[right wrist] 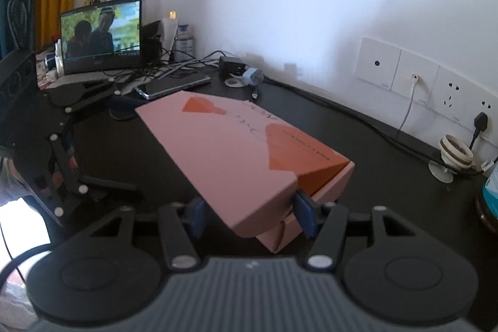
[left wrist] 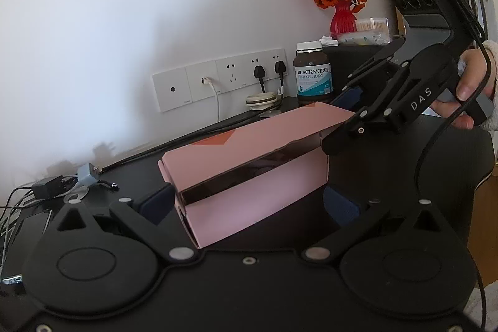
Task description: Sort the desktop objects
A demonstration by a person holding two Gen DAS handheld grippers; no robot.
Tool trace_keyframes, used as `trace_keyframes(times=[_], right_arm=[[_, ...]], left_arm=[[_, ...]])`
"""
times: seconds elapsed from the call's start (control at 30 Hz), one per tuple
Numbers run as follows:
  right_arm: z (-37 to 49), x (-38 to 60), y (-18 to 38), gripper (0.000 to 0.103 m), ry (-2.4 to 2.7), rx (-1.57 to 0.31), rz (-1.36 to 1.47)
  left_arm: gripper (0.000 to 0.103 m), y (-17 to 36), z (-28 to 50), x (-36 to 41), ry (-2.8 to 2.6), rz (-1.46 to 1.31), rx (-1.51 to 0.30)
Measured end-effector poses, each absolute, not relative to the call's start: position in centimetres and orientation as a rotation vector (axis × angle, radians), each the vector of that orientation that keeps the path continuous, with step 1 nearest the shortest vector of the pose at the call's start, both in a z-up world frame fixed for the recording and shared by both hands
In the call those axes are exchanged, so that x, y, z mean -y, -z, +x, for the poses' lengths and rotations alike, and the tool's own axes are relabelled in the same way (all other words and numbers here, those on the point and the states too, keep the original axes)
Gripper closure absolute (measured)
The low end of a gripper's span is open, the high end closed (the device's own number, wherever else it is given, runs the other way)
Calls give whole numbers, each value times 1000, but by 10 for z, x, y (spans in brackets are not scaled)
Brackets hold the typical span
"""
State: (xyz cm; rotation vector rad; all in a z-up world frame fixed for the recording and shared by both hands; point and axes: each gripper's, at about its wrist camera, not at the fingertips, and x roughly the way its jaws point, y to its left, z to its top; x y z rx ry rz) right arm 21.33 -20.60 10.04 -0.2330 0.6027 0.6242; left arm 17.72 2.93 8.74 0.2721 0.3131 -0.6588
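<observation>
A pink cardboard box (left wrist: 249, 192) lies on the black desk (left wrist: 404, 176) with its lid (right wrist: 224, 151) raised at a slant. My left gripper (left wrist: 249, 204) straddles the box body, its blue pads (left wrist: 155, 204) against both ends, shut on it. My right gripper (right wrist: 250, 215) is shut on the free end of the lid, one blue pad (right wrist: 306, 213) at each side edge. In the left wrist view the right gripper (left wrist: 342, 117) comes in from the right, held by a hand (left wrist: 467, 89). The left gripper (right wrist: 124, 139) shows at the box's far end in the right wrist view.
A fish oil bottle (left wrist: 312, 73), a red vase of orange flowers (left wrist: 342, 17) and a white ring stand (right wrist: 456, 151) stand behind the box by the wall sockets (left wrist: 218, 83). Chargers and cables (left wrist: 62, 182), a phone (right wrist: 174, 86) and a running laptop (right wrist: 101, 36) fill the other end.
</observation>
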Motion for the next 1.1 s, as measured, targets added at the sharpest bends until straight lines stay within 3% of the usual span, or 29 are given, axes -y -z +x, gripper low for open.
trace_keyframes(times=[0.33, 1.1], right_arm=[[222, 214, -109, 47, -629, -621, -207], [217, 200, -89, 42, -610, -631, -293]], left_arm=[[0, -102, 174, -29, 689, 241, -367], [0, -75, 180, -15, 655, 300, -465]])
